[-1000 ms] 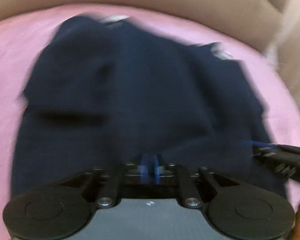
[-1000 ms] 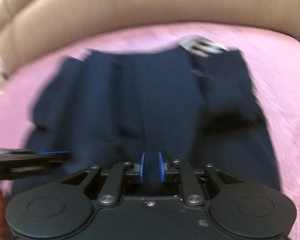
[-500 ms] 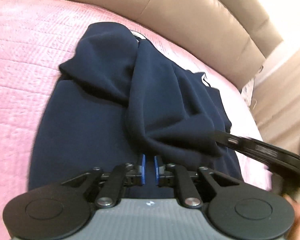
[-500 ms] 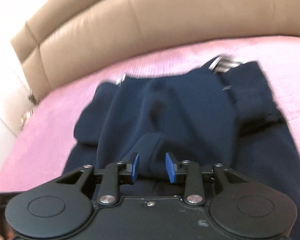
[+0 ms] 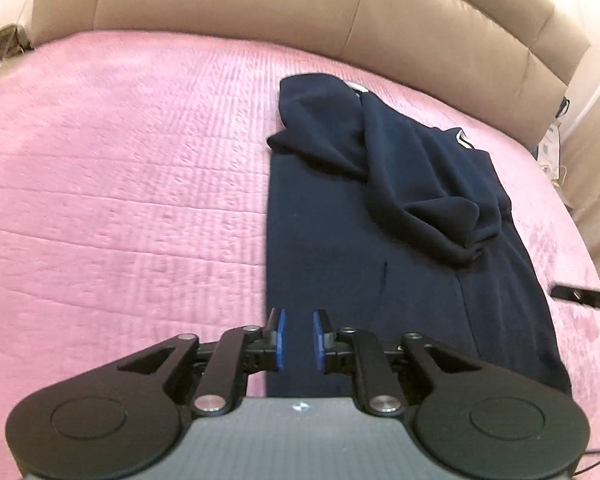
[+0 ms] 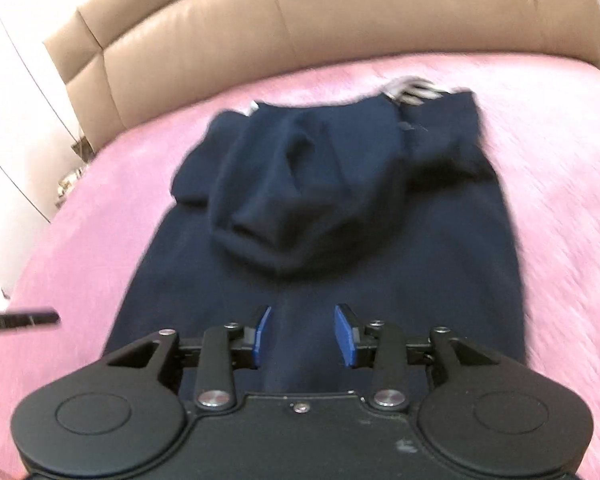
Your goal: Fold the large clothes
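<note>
Garment: navy sweatshirt (image 5: pixel 400 240) lying lengthwise on a pink quilted bedspread (image 5: pixel 120 180), its near hem towards the cameras and its far end close to a tan padded headboard (image 5: pixel 260 4).
Fold state: both sleeves appear folded inward, a bunched sleeve (image 5: pixel 432 208) heaped across the middle of the body; side edges run fairly straight.
Left gripper: left gripper (image 5: pixel 298 339) hovers above the near-left hem corner, blue pads a narrow gap apart, nothing between them.
Right gripper: right gripper (image 6: pixel 303 335) hovers over the middle of the near hem, pads spread wider, empty. This view is smeared, so whether the pads touch the cloth is hard to say.
Other view: a sliver of the right gripper shows at the right edge of the left camera, beside the cloth.
Step in hand: likely between folds, with the sleeves in and the lengthwise fold not begun.
Next move: probably each gripper pinches a near hem corner, left and right, then both carry the hem to the far end. The heaped sleeve may want flattening first, or it will make a lumpy fold.
</note>
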`<state>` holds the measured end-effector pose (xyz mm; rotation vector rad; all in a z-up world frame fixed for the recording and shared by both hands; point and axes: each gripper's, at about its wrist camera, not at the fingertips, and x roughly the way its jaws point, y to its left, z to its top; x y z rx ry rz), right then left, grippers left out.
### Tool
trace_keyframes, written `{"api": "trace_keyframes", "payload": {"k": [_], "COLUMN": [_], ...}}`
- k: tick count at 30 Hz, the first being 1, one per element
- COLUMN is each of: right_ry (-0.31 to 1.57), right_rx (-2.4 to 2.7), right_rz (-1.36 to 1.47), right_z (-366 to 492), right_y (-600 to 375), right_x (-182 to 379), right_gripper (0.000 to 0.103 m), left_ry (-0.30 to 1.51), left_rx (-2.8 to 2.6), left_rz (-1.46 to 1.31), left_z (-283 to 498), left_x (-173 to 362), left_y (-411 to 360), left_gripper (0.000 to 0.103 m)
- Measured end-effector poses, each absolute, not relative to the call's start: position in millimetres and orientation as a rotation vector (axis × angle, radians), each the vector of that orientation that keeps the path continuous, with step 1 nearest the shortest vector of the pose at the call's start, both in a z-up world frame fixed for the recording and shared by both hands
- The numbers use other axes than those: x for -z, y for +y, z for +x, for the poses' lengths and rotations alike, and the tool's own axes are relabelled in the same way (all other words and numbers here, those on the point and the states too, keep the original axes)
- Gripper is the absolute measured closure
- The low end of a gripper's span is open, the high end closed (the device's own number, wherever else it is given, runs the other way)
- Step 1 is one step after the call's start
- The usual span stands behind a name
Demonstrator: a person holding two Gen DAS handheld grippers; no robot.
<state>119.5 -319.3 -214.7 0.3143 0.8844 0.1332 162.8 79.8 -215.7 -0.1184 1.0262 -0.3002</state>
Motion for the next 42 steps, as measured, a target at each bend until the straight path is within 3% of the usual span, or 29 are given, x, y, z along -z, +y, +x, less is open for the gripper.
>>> {"api": "trace_keyframes", "payload": {"k": [2,4,6,20,32,37,39,42], "right_ry": [0.934,0.974,1.007,1.147,1.216,1.221,1.217,1.216], "right_rx": [-0.11,-0.077,-0.042,0.118,0.097,0.079,0.056,0.048], "right_rz": [0.321,0.323,0.339,0.648,0.699,0.667,0.643,0.619], "right_z": [94,72,50,11,19,24,23,23], "right_y": [-333,-343,-352,-402,-394,-382,-376,-367], "right_x": [214,216,223,284,314,317,316,315], "right_gripper": [0.049,0.025,0.025,0.025,0.025,0.023,0.026,0.061], "left_ry": [1.026,1.05,1.103,1.38,1.424,1.408,1.405,1.407], "left_rx": [0.292,0.288,0.277,0.339,0.387,0.401,0.404,0.428], "left_rz": [-0.091,-0.074,-0.068,-0.33,-0.499,-0.445,-0.431,-0.439], "left_z": [152,142,134,125,127,126,126,126], "left_x": [210,211,220,299,332,332,331,333], "left_y": [84,87,89,103,104,92,88,82], "left_gripper": [0.077,0.065,0.056,0.056,0.053,0.054,0.059,0.079]}}
